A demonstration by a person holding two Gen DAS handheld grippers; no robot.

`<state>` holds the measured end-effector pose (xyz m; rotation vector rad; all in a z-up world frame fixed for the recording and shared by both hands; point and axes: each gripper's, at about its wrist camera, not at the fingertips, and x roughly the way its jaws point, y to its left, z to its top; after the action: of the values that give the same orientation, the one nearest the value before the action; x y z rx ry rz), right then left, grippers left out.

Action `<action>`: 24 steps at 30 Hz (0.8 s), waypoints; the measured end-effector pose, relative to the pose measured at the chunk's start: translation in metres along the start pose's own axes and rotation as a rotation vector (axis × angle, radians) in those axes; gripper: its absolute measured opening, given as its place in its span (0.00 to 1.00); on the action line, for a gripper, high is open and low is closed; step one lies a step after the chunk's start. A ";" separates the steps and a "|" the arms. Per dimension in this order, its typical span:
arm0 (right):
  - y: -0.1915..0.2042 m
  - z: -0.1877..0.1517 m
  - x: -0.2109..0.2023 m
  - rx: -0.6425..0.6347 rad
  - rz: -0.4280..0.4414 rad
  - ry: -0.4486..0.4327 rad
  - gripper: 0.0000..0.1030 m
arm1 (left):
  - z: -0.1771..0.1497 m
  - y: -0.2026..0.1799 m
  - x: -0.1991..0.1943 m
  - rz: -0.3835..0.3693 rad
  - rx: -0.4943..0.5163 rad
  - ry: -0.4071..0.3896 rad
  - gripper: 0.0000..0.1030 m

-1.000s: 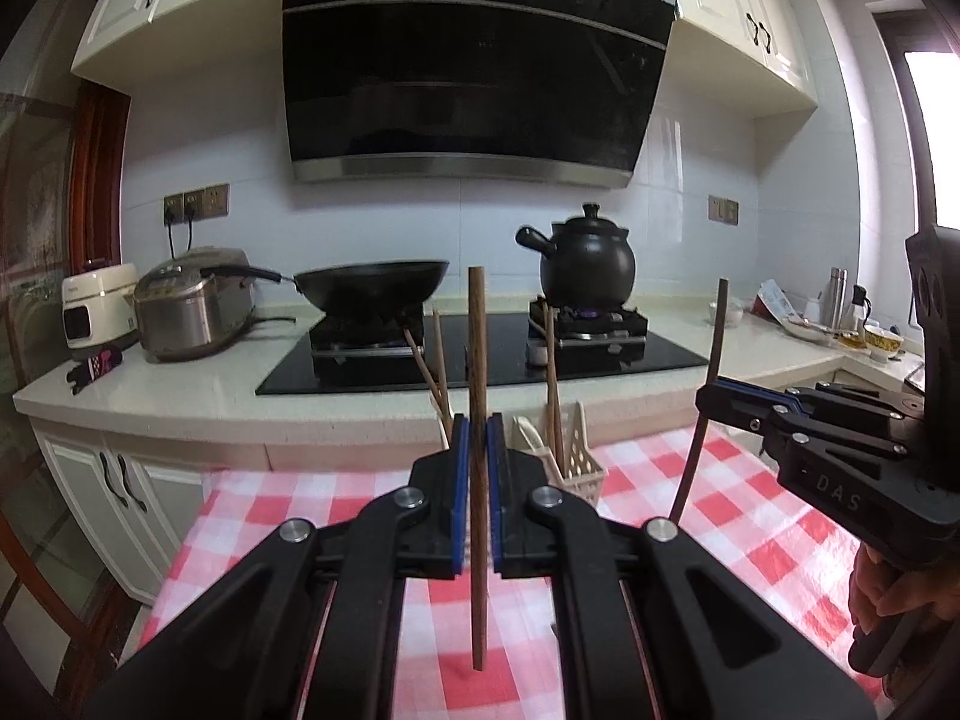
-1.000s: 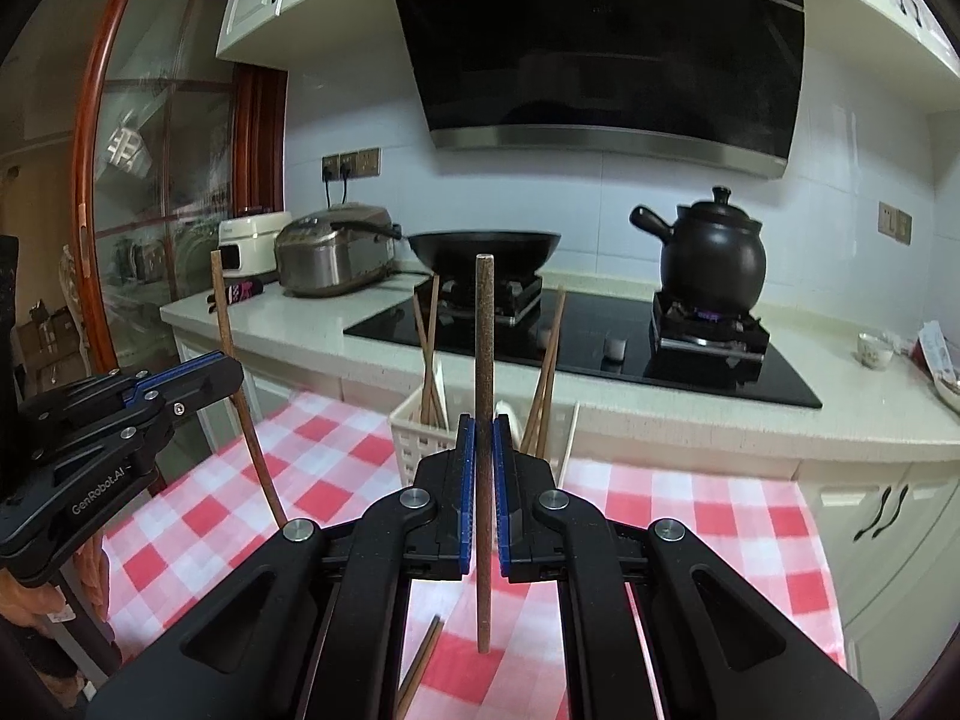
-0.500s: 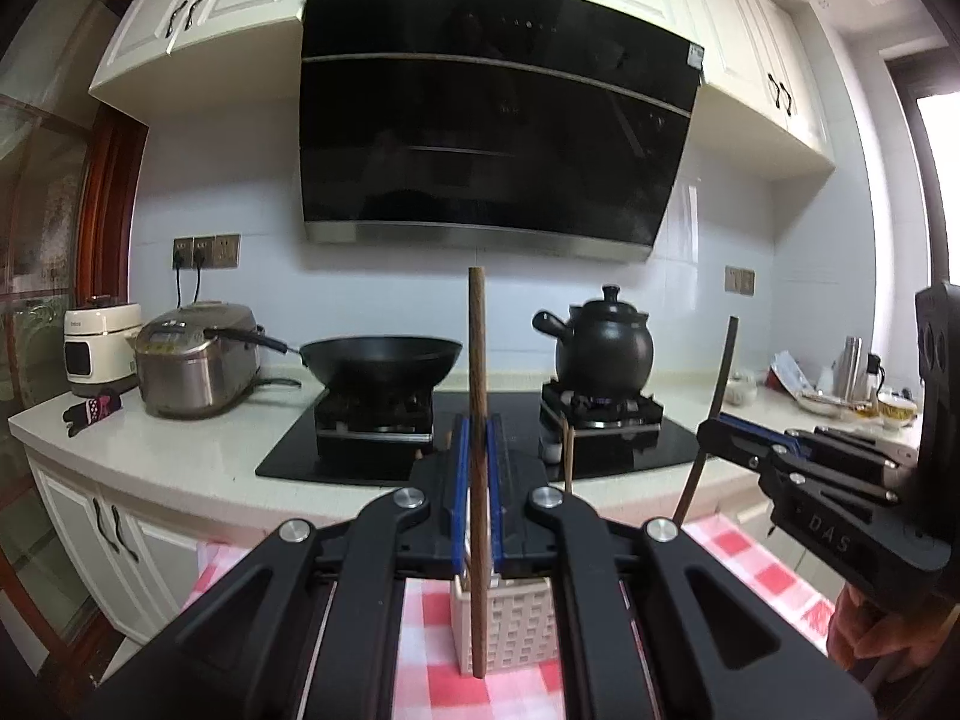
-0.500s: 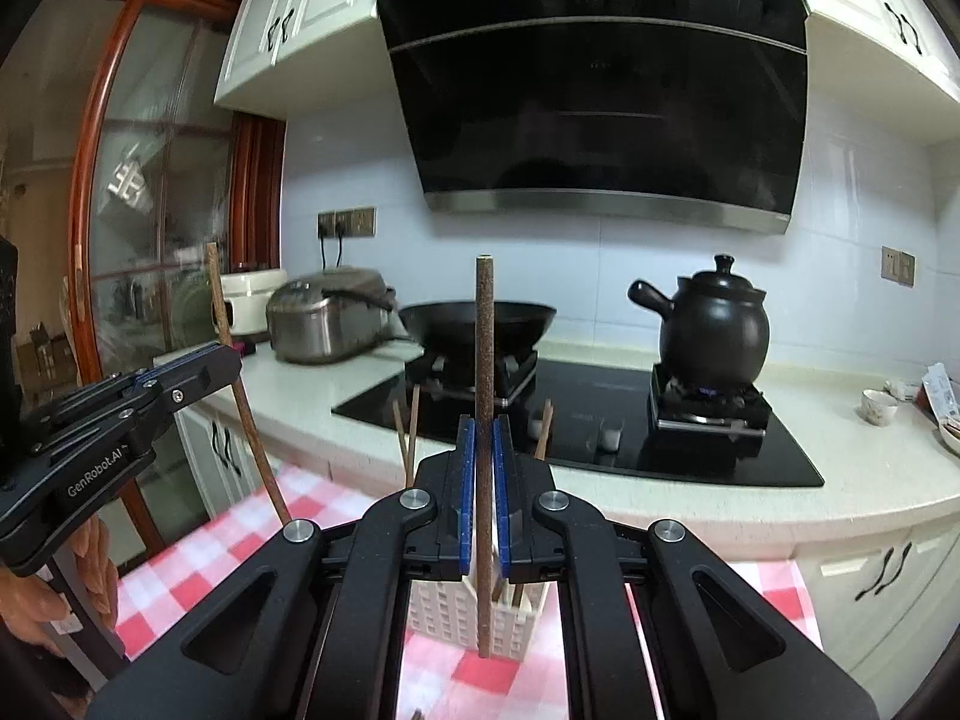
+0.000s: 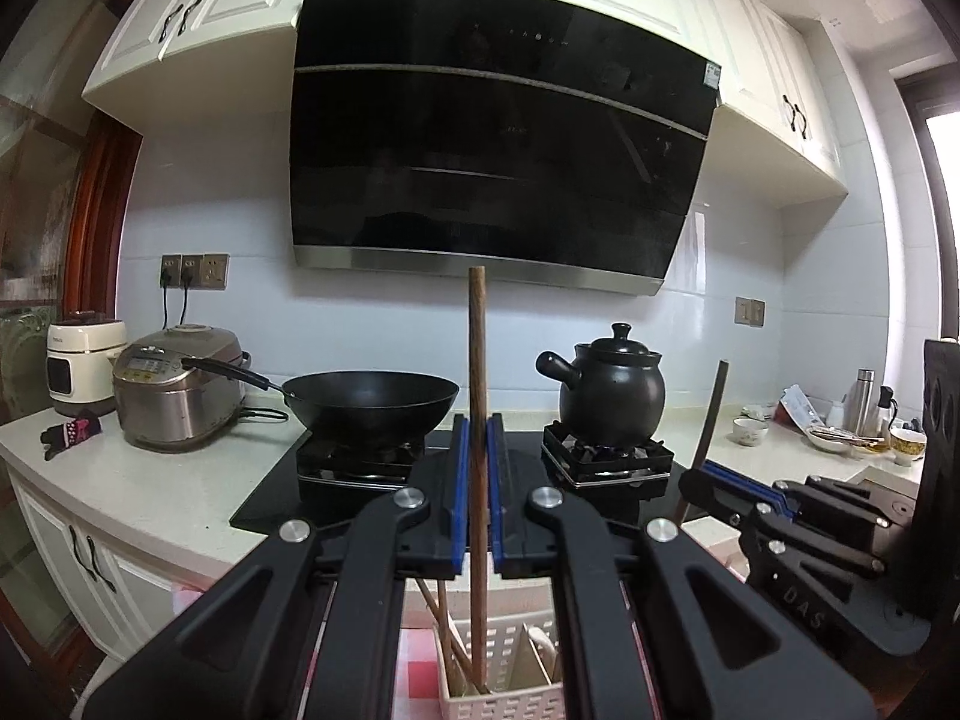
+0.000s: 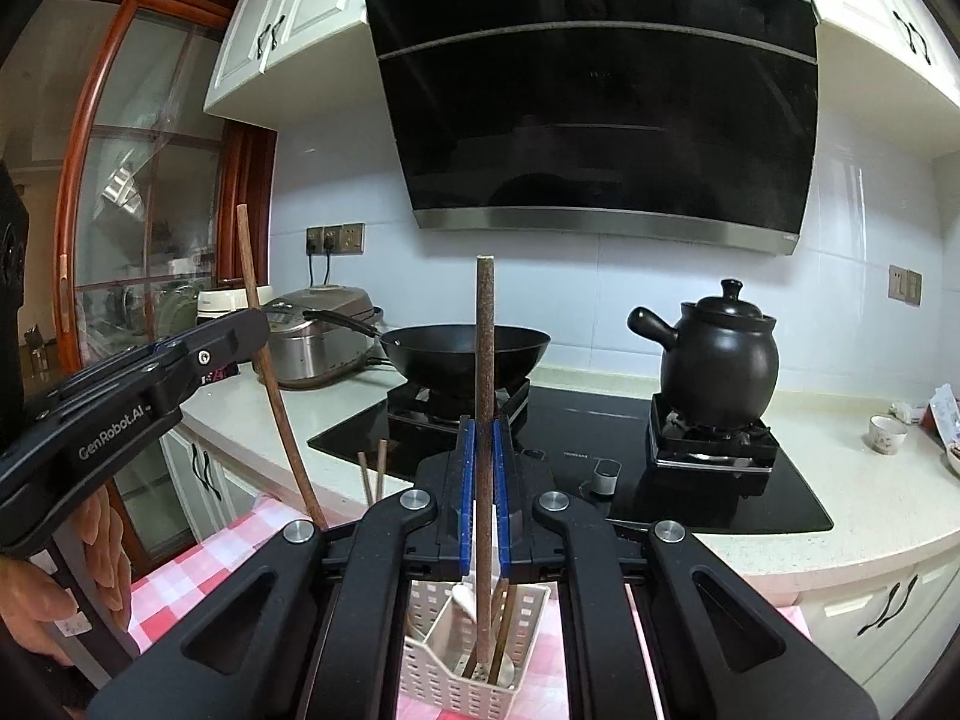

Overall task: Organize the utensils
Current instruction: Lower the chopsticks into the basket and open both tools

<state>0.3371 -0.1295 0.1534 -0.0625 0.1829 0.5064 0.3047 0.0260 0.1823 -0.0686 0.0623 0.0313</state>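
My left gripper [image 5: 477, 492] is shut on a brown wooden chopstick [image 5: 477, 360] held upright; its lower tip reaches into the white slotted utensil basket [image 5: 510, 699] just below. My right gripper [image 6: 483, 498] is shut on a second chopstick [image 6: 485, 348], also upright, with its tip inside the same basket [image 6: 456, 681]. The basket holds several other chopsticks and a white utensil. Each gripper shows in the other's view: the right one [image 5: 714, 474] at right, the left one [image 6: 240, 330] at left, each with its chopstick.
The basket stands on a red-and-white checked cloth [image 6: 198, 564]. Behind is a counter with a black hob, a wok [image 5: 366, 399], a black clay pot [image 5: 612, 390], a rice cooker [image 5: 174, 387] and cups and a flask [image 5: 864, 414] at far right.
Both grippers have come forward and down over the basket. The chopstick tips, above the cloth before, are now inside the basket.
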 end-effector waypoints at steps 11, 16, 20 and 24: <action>-0.015 -0.040 0.055 0.040 0.019 0.131 0.06 | -0.060 0.020 0.065 0.035 -0.046 0.138 0.06; -0.020 -0.064 0.071 0.074 0.027 0.204 0.06 | -0.087 0.031 0.077 0.054 -0.058 0.197 0.06; -0.024 -0.078 0.078 0.108 0.023 0.244 0.06 | -0.101 0.037 0.079 0.076 -0.054 0.225 0.07; -0.025 -0.076 0.073 0.109 0.016 0.242 0.08 | -0.100 0.044 0.070 0.091 -0.060 0.216 0.19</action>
<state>0.4002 -0.1240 0.0653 -0.0153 0.4476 0.5038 0.3665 0.0654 0.0757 -0.1292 0.2806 0.1165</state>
